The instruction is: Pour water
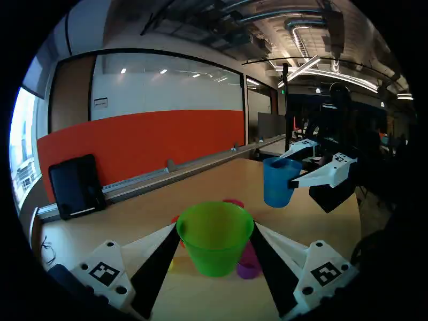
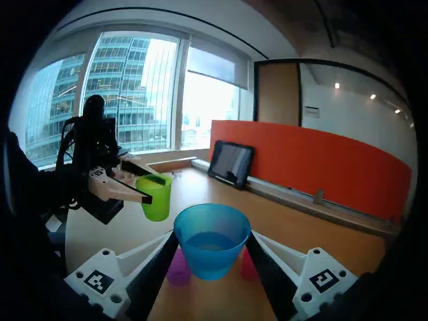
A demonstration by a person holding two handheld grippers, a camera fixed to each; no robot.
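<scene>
The left claw point(image 1: 215, 231) is open just as wide as the round green plastic cup point(image 1: 215, 243). Both its fingers press on the cup's sides, at the bottom middle of the left gripper view. The right claw point(image 2: 212, 236) grips a round blue plastic cup point(image 2: 212, 257) the same way, at the bottom middle of the right gripper view. A little water point(image 2: 210, 248) seems to sit in the blue cup.

The two cups are apart and both upright, so I think the pouring is not yet begun. Next, the blue cup likely has to come right over the green one and tip slowly.

Under the claws, a small purple cup point(image 1: 247, 269) and a small pink cup point(image 1: 234, 203) stand on the wooden surface point(image 1: 160, 208). A spill could land on them. A black tablet point(image 1: 77, 186) leans on the orange wall point(image 1: 150, 139) at the left, well apart.
</scene>
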